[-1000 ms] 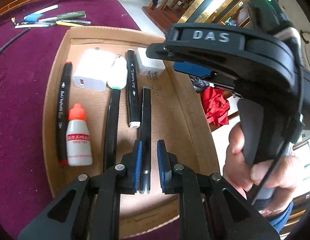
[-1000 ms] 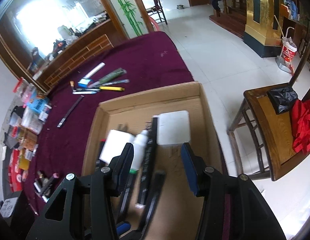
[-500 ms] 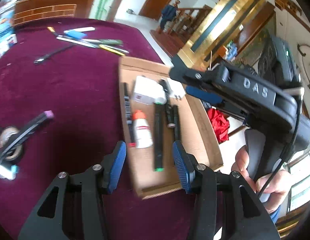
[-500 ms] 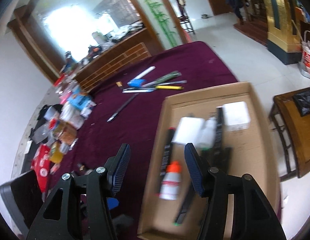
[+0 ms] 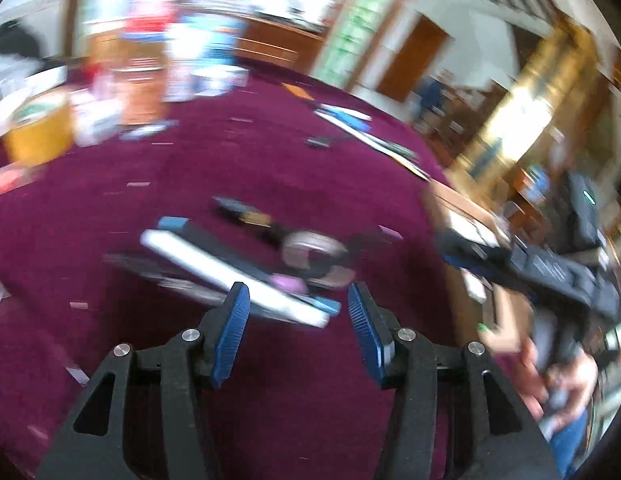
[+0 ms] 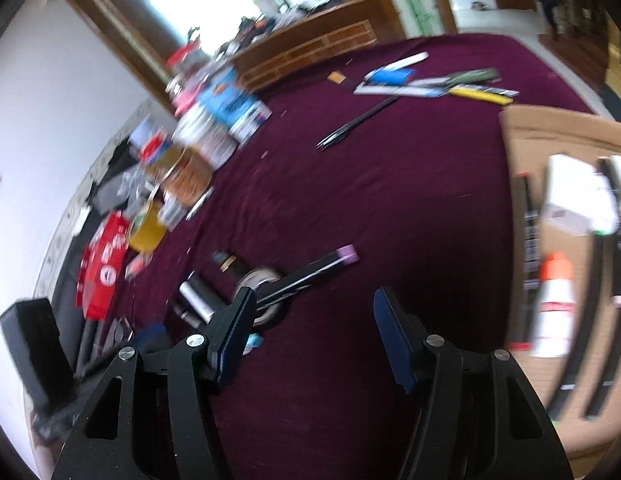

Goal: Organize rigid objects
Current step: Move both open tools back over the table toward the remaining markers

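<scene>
My left gripper (image 5: 297, 300) hangs over the maroon cloth with its jaws opening and nothing gripped. Just beyond its fingertips lies a blurred heap: a long white stick (image 5: 230, 276), a tape roll (image 5: 314, 254) and dark pens. My right gripper (image 6: 315, 300) is also opening and empty, above bare cloth. Ahead of it to the left lie a purple-capped marker (image 6: 310, 272) and the tape roll (image 6: 258, 280). The cardboard tray (image 6: 522, 132) at the right edge holds black markers (image 6: 528, 232), a white charger (image 6: 570, 196) and an orange-capped bottle (image 6: 554, 308).
Several pens (image 6: 430, 84) lie in a row at the far side of the cloth. Boxes, jars and packets (image 6: 198, 148) crowd the left edge. In the left wrist view a hand (image 5: 558, 376) holds the other gripper's handle at the right.
Both grippers swung left, away from the tray, to the loose heap on the cloth. The left one let go of the black marker in the tray and opened. The right one widened.
</scene>
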Available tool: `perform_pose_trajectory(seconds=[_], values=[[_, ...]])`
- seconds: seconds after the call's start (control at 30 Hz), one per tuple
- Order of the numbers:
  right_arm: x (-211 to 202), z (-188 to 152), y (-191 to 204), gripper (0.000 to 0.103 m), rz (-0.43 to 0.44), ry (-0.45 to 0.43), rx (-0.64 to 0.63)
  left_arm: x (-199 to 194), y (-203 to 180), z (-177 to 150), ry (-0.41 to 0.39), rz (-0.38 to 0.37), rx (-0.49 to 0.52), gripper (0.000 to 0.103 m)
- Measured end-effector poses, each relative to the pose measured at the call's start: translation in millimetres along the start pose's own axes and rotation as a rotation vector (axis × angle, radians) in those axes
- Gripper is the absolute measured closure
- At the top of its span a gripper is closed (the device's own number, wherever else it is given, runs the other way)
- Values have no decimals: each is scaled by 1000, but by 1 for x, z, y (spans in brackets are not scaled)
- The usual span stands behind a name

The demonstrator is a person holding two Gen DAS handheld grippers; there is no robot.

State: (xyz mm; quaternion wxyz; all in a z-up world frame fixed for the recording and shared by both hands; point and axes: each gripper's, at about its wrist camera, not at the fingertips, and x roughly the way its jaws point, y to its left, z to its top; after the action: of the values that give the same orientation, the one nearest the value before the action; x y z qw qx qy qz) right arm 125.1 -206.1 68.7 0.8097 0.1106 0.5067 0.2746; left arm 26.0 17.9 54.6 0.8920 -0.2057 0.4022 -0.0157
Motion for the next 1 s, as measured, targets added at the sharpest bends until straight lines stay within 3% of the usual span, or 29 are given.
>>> perform_pose_trajectory(seconds=[0.1, 0.37, 0.67, 0.83, 1.0], values=[[11, 3, 22, 47, -11, 13, -52, 7, 36, 1, -21, 30, -86, 53], [51, 16, 58, 47, -69, 66, -153, 29, 35, -3, -19, 59, -28, 53], [81, 14, 39, 48, -129, 168, -162, 27, 52, -7, 17, 52, -84, 53], [59, -18, 23, 47, -13, 252, -115, 27, 53, -8, 26, 48, -94, 53], [32, -56, 30, 47, 48, 270, -191, 29, 56, -8, 37, 39, -110, 53]])
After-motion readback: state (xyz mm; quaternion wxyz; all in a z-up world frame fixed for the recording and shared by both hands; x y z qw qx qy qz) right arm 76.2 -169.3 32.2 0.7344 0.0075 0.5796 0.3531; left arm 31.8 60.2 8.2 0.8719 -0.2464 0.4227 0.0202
